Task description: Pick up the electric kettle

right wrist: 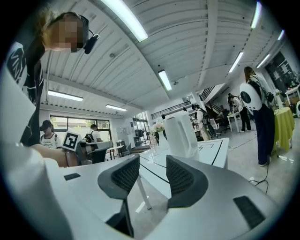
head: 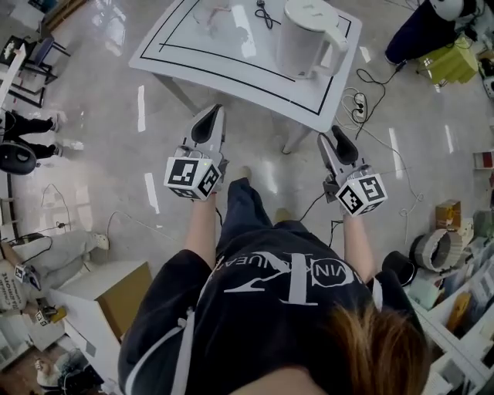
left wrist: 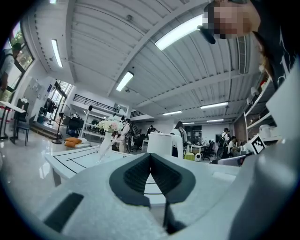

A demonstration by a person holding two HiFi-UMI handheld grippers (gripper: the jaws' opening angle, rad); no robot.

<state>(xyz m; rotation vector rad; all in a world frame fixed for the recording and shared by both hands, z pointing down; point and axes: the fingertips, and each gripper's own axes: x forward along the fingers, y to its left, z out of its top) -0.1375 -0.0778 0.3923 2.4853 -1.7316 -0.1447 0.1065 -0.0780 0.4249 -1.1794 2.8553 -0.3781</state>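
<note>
The white electric kettle (head: 307, 37) stands upright on the far right part of a white table (head: 201, 55) marked with black lines. Both grippers hang over the floor in front of the table's near edge, apart from the kettle. My left gripper (head: 214, 111) is shut, its tips meeting with nothing between them. My right gripper (head: 333, 133) is open and empty. In the left gripper view the kettle (left wrist: 161, 143) is beyond the shut left gripper (left wrist: 150, 155). In the right gripper view the kettle (right wrist: 180, 133) stands above and right of the gap of the right gripper (right wrist: 152, 160).
A glass vase with flowers (left wrist: 108, 133) and a black cable (head: 266, 14) are also on the table. Cords (head: 361, 104) trail on the floor by the table's right leg. A white box (head: 100, 297) is at lower left, shelf clutter (head: 444, 247) at right. People stand in the background.
</note>
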